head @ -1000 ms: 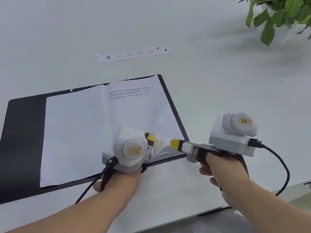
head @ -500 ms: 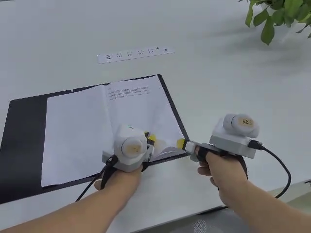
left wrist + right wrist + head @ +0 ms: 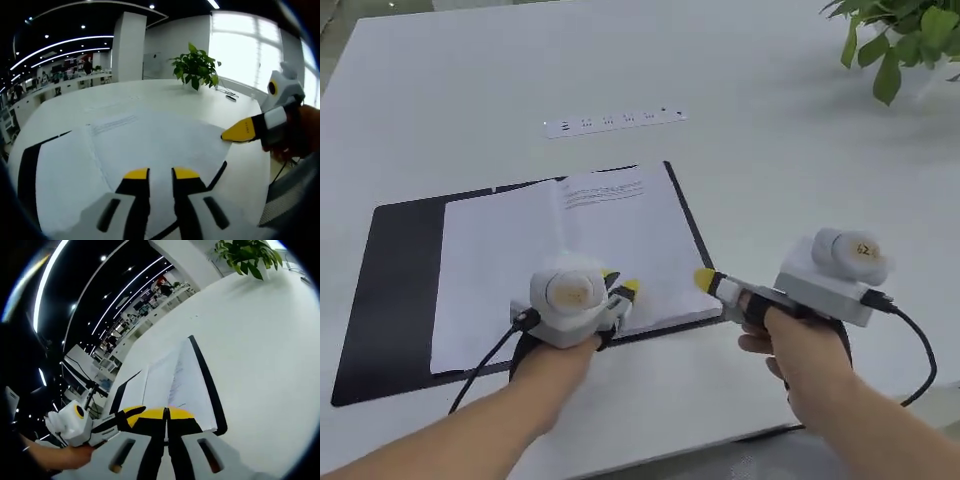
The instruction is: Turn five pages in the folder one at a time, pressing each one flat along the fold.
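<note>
An open black folder [image 3: 395, 285] with white paper pages lies flat on a white table [image 3: 770, 150], straight ahead of the person. Its fold [image 3: 565, 225] runs away from the person, from the near edge to the far edge. The left gripper [image 3: 620, 281] is held low over the near part of the right-hand page [image 3: 635, 235], close beside the fold. In the left gripper view its yellow-tipped jaws are seen a little apart, with bare paper in the gap and nothing held. The right gripper [image 3: 704, 280] is pointed leftward at the free outer edge of that page, near its lower corner, with its jaws pressed together on nothing. Whether its tip touches the paper cannot be told. The loose edge lies just left of the right gripper's tip, so that gripper is judged the nearer one for lifting the page. The page would then be carried leftward across the fold, where the left gripper is placed to press it flat.
</note>
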Available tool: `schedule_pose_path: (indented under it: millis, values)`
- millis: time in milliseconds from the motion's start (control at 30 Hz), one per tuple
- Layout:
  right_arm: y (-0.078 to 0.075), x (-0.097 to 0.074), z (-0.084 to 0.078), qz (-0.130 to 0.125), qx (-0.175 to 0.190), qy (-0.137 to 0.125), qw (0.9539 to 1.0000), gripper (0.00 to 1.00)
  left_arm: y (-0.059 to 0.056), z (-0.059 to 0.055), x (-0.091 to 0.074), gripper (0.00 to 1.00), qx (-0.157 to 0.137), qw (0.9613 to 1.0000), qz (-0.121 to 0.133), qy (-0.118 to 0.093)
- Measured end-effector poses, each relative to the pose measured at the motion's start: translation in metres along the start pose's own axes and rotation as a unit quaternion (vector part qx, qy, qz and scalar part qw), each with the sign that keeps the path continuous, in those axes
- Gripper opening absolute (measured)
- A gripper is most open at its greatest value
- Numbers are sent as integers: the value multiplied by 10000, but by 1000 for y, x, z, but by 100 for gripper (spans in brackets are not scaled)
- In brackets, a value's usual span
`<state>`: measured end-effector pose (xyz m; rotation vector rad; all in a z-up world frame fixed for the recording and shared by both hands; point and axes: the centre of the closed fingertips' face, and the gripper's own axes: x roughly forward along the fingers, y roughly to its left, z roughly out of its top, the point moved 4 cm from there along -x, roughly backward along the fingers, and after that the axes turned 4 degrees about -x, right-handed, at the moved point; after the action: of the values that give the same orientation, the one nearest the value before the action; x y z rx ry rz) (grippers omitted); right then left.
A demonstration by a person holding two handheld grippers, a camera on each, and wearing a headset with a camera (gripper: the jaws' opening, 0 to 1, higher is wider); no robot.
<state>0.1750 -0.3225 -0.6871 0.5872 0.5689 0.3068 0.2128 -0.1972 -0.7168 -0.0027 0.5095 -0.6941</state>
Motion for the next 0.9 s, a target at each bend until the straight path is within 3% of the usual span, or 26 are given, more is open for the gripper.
schedule_pose_path:
  millis: [167, 233, 467, 667, 900]
  values:
    - [26, 0, 8, 269, -88, -147, 9995, 0, 17, 12, -33, 18, -102, 9997, 129, -196]
    - [42, 1, 11, 516, -80, -227, 9984, 0, 24, 15, -48, 18, -194, 9992, 187, -283]
    - [89, 8, 16, 1062, -222, -376, 9934, 0, 49, 16, -92, 21, -275, 9976, 424, -465]
    - [127, 20, 6, 1447, -347, -246, 9886, 0, 73, 13, -133, 23, -323, 9956, 664, -580]
    - [162, 39, -15, 1710, -528, 19, 9839, 0, 96, 6, -177, 23, -349, 9927, 940, -665]
